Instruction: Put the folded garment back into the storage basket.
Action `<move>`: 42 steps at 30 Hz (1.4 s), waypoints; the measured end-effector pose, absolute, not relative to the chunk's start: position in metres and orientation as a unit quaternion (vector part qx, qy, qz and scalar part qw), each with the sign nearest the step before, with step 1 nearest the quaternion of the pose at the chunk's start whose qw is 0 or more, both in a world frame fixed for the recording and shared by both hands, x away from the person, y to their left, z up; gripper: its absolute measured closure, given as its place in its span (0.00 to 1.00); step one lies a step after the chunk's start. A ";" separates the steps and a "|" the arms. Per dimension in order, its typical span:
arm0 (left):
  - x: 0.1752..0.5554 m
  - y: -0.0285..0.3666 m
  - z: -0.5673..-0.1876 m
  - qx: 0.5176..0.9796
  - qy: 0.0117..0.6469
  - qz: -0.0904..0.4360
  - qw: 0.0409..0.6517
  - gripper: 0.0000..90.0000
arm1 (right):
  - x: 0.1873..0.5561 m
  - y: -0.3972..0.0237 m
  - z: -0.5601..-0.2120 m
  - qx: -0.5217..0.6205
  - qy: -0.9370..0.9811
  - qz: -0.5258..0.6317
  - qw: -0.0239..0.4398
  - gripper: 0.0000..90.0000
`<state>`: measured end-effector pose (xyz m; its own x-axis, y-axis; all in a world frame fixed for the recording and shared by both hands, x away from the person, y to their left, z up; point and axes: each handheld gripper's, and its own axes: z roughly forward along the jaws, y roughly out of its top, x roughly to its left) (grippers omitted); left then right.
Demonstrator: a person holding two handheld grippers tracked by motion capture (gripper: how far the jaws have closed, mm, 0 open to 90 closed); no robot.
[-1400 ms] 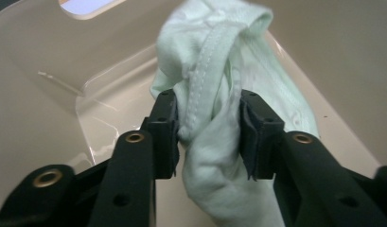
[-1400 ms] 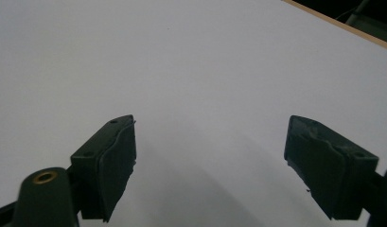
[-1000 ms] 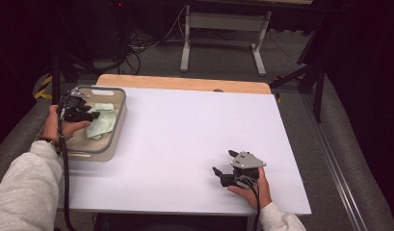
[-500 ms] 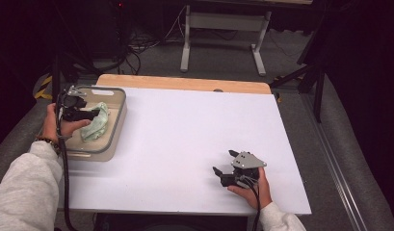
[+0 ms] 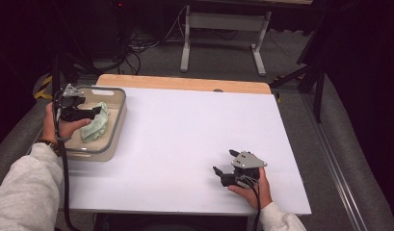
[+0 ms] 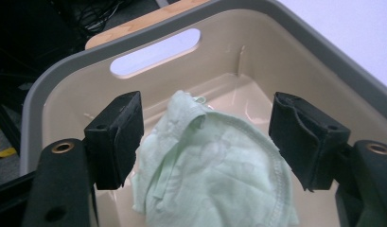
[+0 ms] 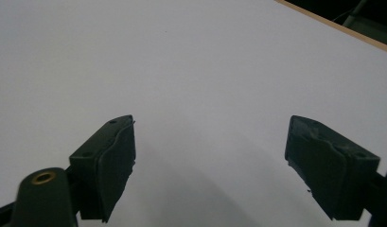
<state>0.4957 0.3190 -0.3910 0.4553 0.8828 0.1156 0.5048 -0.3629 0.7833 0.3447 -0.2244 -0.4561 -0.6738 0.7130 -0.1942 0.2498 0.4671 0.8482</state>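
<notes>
The left tongs (image 6: 205, 142) hang over a beige tub (image 5: 118, 118) at the left edge of the white worktop (image 5: 185, 144), their jaws just opened wide on either side of a crumpled pale green cloth (image 6: 215, 175) that lies loose on the tub's floor, no longer pinched. The left pad sits close against a fold, so as I judge it the cloth could snag there and ride back out when the hand lifts away. The right tongs (image 5: 222, 166) rest open and empty on bare worktop, well apart from the tub.
</notes>
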 end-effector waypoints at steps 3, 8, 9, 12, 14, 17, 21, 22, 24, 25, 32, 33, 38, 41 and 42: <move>0.493 0.316 -0.390 0.777 0.441 0.277 0.356 0.30 | 0.344 -0.224 -0.456 0.298 0.810 0.424 0.274 0.20; 0.488 0.314 -0.387 0.763 0.437 0.279 0.387 0.26 | 0.344 -0.225 -0.456 0.297 0.810 0.424 0.274 0.20; 0.487 0.313 -0.386 0.761 0.436 0.282 0.389 0.25 | 0.344 -0.225 -0.456 0.297 0.810 0.424 0.274 0.20; 0.486 0.312 -0.386 0.760 0.431 0.282 0.397 0.23 | 0.344 -0.225 -0.456 0.297 0.811 0.424 0.273 0.20; 0.484 0.311 -0.386 0.759 0.429 0.287 0.396 0.23 | 0.345 -0.225 -0.456 0.298 0.810 0.424 0.274 0.20; 0.482 0.311 -0.385 0.755 0.429 0.291 0.401 0.20 | 0.344 -0.225 -0.456 0.297 0.810 0.425 0.274 0.20; 0.480 0.312 -0.384 0.752 0.426 0.294 0.408 0.19 | 0.345 -0.225 -0.456 0.298 0.811 0.423 0.273 0.20; 0.479 0.312 -0.383 0.751 0.426 0.297 0.408 0.19 | 0.345 -0.225 -0.456 0.298 0.811 0.423 0.273 0.20; 0.477 0.313 -0.382 0.748 0.425 0.298 0.413 0.19 | 0.345 -0.225 -0.456 0.297 0.811 0.423 0.273 0.20; 0.476 0.313 -0.382 0.747 0.424 0.299 0.416 0.19 | 0.345 -0.225 -0.456 0.298 0.811 0.423 0.273 0.20; 0.468 0.314 -0.379 0.741 0.418 0.308 0.425 0.19 | 0.345 -0.225 -0.456 0.297 0.811 0.423 0.273 0.20; 0.466 0.314 -0.379 0.738 0.417 0.312 0.428 0.19 | 0.345 -0.225 -0.456 0.297 0.811 0.423 0.273 0.20; 0.461 0.316 -0.377 0.731 0.412 0.317 0.442 0.19 | 0.345 -0.225 -0.456 0.296 0.811 0.423 0.273 0.20; 0.459 0.315 -0.377 0.730 0.411 0.317 0.446 0.19 | 0.345 -0.224 -0.456 0.297 0.812 0.423 0.272 0.20; 0.458 0.315 -0.376 0.728 0.410 0.318 0.448 0.19 | 0.345 -0.225 -0.456 0.297 0.811 0.423 0.272 0.20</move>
<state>0.4579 0.3152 -0.3760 0.4618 0.8818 0.0961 0.3122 -0.2630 0.9129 0.3447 -0.2247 -0.4561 -0.6749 0.7128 -0.1907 0.2518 0.4654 0.8485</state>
